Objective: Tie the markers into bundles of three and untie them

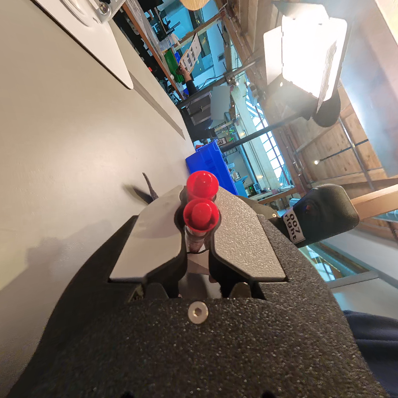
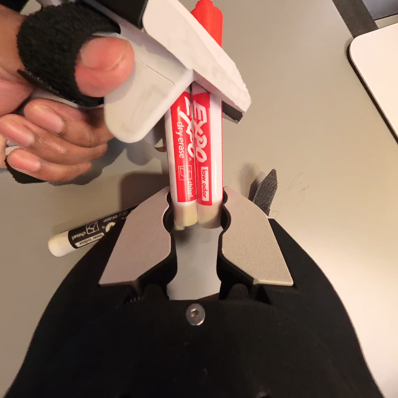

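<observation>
Clamped two red markers (image 2: 195, 150) near the caps with the left hand-held gripper (image 1: 199, 212). Closed the right hand-held gripper (image 2: 196, 212) around their tail ends, above the surface (image 2: 301, 129). Left a black marker (image 2: 86, 233) and strap (image 2: 266, 191) lying there.

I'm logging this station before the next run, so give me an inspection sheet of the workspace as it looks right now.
Surface: pale table, faint pen scribbles.
Job's things: two red markers held side by side; black marker lying on the table; grey strap lying loose.
Clutter: white board at the table edge.
Grippers: left gripper shut on the cap ends; right gripper around the tail ends.
Cables: nothing seen.
Surroundings: blue bin, bright lamp, workshop shelves.
</observation>
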The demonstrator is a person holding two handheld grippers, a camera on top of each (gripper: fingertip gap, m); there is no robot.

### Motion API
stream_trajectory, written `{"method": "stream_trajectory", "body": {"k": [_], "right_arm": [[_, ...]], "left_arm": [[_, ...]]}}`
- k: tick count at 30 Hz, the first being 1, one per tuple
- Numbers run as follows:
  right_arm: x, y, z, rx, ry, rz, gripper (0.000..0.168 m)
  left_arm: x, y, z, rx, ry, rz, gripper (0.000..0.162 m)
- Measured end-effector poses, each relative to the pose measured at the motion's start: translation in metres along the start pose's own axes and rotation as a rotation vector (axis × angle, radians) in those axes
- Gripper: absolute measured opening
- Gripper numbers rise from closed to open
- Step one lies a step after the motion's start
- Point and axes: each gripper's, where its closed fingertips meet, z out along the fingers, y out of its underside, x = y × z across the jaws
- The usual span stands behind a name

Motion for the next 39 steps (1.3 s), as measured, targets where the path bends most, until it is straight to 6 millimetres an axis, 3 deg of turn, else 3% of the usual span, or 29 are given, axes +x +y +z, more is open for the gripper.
{"method": "stream_trajectory", "body": {"k": [14, 28, 39], "right_arm": [[0.001, -0.003, 0.000, -0.031, 0.044, -0.024, 0.042], [0.002, -0.001, 0.004, -0.075, 0.074, -0.044, 0.048], [0.006, -0.001, 0.006, -0.102, 0.119, -0.065, 0.046]], "left_arm": [[0.002, -0.001, -0.003, 0.082, -0.052, -0.037, 0.019], [0.014, 0.007, 0.006, 0.118, -0.041, -0.067, 0.018], [0.019, 0.021, 0.012, 0.077, -0.122, 0.105, 0.018]]}}
